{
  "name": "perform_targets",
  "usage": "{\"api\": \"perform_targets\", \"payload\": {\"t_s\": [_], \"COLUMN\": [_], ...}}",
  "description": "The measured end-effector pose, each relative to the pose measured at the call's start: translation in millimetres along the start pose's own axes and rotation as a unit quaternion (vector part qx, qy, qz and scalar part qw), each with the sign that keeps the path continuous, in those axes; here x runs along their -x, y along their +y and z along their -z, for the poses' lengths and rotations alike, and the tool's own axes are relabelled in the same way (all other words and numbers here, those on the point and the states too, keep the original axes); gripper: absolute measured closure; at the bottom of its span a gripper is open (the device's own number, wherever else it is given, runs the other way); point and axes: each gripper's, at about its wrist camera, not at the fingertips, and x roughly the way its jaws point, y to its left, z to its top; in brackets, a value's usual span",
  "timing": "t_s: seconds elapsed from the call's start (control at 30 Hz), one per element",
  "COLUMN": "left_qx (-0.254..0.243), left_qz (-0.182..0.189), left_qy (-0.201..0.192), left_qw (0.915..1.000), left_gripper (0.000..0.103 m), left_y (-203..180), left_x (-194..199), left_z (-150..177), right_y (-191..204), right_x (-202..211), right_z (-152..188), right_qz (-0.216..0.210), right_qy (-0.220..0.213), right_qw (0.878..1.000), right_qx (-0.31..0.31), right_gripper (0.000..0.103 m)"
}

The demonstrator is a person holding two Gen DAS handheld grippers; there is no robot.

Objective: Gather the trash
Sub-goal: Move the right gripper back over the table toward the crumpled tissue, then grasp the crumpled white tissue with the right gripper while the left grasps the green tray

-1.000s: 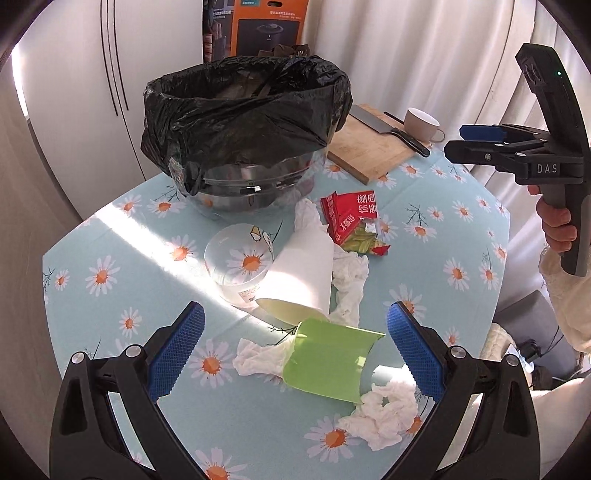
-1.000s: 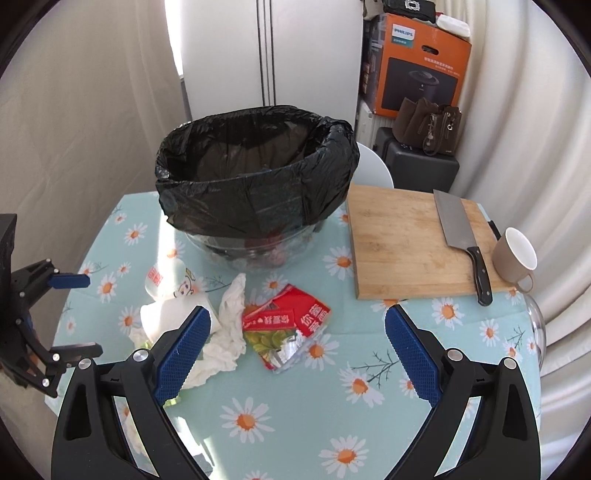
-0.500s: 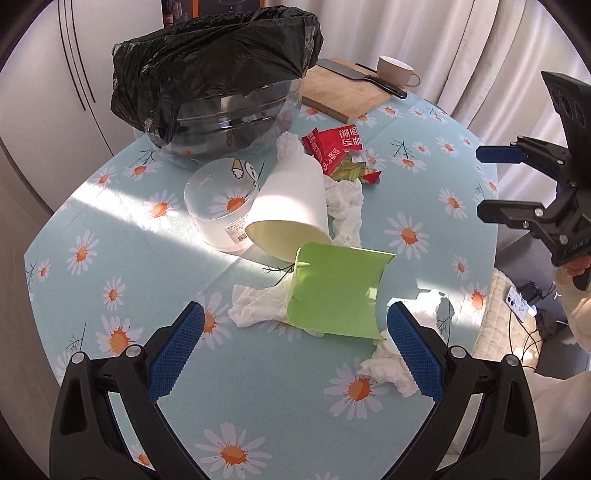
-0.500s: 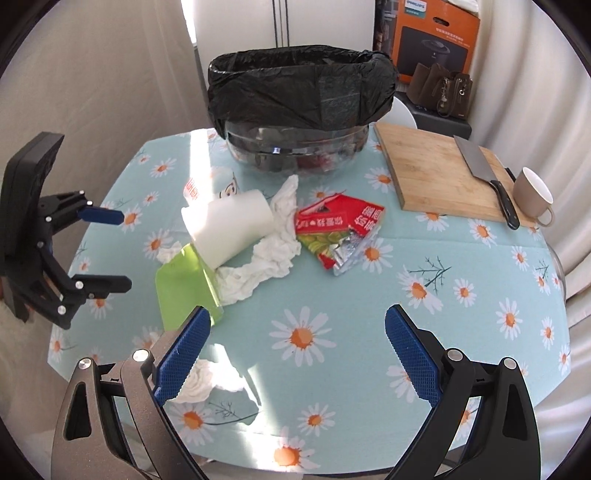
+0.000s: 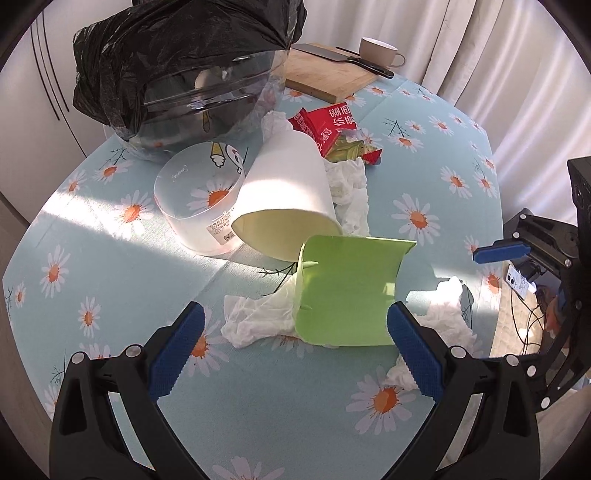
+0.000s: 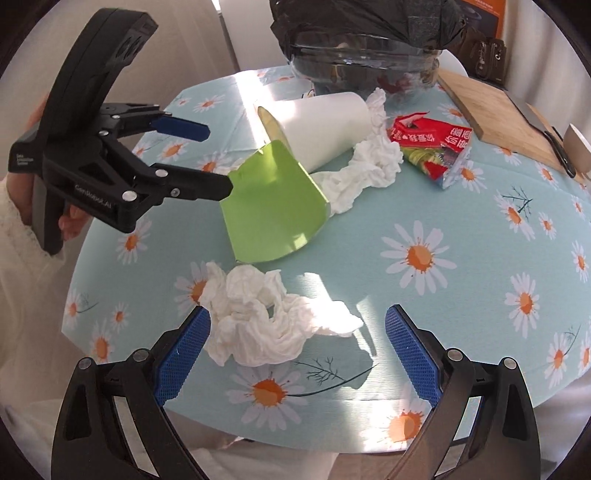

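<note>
Trash lies on the daisy tablecloth: a green folded card [image 5: 347,291] [image 6: 271,206], a tipped white paper cup [image 5: 288,192] [image 6: 321,122], crumpled tissues [image 5: 258,317] [image 6: 266,317], a red snack wrapper [image 5: 332,125] [image 6: 432,144] and a clear plastic tub [image 5: 195,206]. The bin [image 5: 184,55] [image 6: 369,33], a glass bowl lined with a black bag, stands at the back. My left gripper [image 5: 295,350] [image 6: 218,158] is open just before the green card. My right gripper [image 6: 295,350] [image 5: 498,254] is open just before a crumpled tissue near the table edge.
A wooden cutting board [image 5: 328,77] [image 6: 491,110] with a cleaver [image 5: 340,55] and a beige mug [image 5: 380,50] sit at the back right. The round table's edge [image 6: 332,443] is close below my right gripper. A curtain [image 5: 498,55] hangs behind.
Both grippers have come down and closer to the table. The left one has neared the green card, the right one the crumpled tissue at the near edge. Both stayed open.
</note>
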Motion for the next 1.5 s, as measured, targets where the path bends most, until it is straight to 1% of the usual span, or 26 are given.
{"api": "perform_targets", "payload": {"t_s": [0.13,0.2,0.3,0.33,0.37,0.4,0.47,0.6,0.7,0.77,0.83,0.9,1.0,1.07,1.13,1.17,1.2,1.23,1.3,1.33,1.37,1.4,1.47,1.5], "left_qx": [-0.006,-0.013,-0.025,-0.026,-0.026,-0.026,-0.036,-0.052,-0.044,-0.039,-0.043,-0.044,-0.028,-0.003,0.028,0.035,0.034,0.029,0.022,0.012,0.003,-0.003,-0.008,-0.004], "left_qz": [0.001,0.002,-0.001,-0.002,0.000,0.003,0.005,0.001,-0.007,-0.010,-0.007,-0.006,-0.011,0.006,0.024,0.029,0.030,0.029,0.035,0.030,0.025,0.022,0.019,0.025], "left_qy": [0.003,0.011,0.021,0.025,0.028,0.033,0.027,0.013,0.005,-0.002,-0.010,-0.015,-0.020,-0.033,-0.048,-0.055,-0.061,-0.062,-0.051,-0.053,-0.054,-0.053,-0.061,-0.066], "left_qw": [1.0000,0.9999,0.9995,0.9994,0.9993,0.9991,0.9990,0.9986,0.9990,0.9992,0.9990,0.9989,0.9993,0.9994,0.9982,0.9974,0.9971,0.9972,0.9978,0.9981,0.9982,0.9983,0.9980,0.9975], "left_gripper": [0.006,0.006,0.006,0.006,0.006,0.006,0.006,0.005,0.004,0.004,0.004,0.004,0.005,0.006,0.006,0.007,0.011,0.020,0.023,0.026,0.027,0.027,0.030,0.038], "left_y": [4,5,5,6,7,8,7,3,2,2,2,2,2,5,11,12,12,11,8,4,1,-2,-5,-5], "left_x": [-16,-27,-42,-47,-52,-57,-59,-60,-60,-61,-60,-59,-58,-54,-47,-43,-40,-37,-37,-36,-36,-35,-32,-28], "left_z": [-8,-10,-13,-14,-15,-15,-16,-14,-13,-13,-10,-9,-9,-8,-5,-4,-2,-1,-1,-1,-1,-2,-5,-7], "right_y": [21,31,44,47,49,50,49,52,51,51,51,52,52,52,52,50,51,51,53,54,57,58,56,55], "right_x": [-20,-30,-39,-44,-48,-49,-51,-51,-50,-51,-49,-49,-48,-48,-49,-50,-49,-49,-46,-44,-42,-41,-39,-38], "right_z": [8,11,12,13,13,13,12,14,18,19,21,22,20,19,16,13,13,14,15,14,14,14,12,11], "right_qz": [0.007,0.021,0.053,0.053,0.056,0.056,0.054,0.057,0.056,0.059,0.057,0.056,0.057,0.062,0.073,0.077,0.081,0.082,0.081,0.080,0.078,0.077,0.085,0.088], "right_qy": [0.021,0.033,0.030,0.035,0.039,0.033,0.028,0.024,0.021,0.011,0.001,0.001,0.009,0.013,0.017,0.017,0.017,0.016,0.010,0.006,0.005,0.007,0.009,0.011], "right_qw": [0.999,0.998,0.996,0.996,0.996,0.996,0.997,0.997,0.998,0.998,0.998,0.998,0.998,0.998,0.997,0.997,0.997,0.996,0.997,0.997,0.997,0.997,0.996,0.996], "right_qx": [0.025,0.040,0.059,0.061,0.062,0.059,0.043,0.036,0.036,0.035,0.040,0.041,0.037,0.031,0.009,0.000,-0.007,-0.012,-0.010,-0.004,0.002,0.002,-0.012,-0.017], "right_gripper": [0.012,0.012,0.012,0.012,0.008,0.007,0.007,0.006,0.006,0.006,0.006,0.006,0.006,0.007,0.007,0.007,0.007,0.009,0.019,0.032,0.039,0.042,0.059,0.064]}}
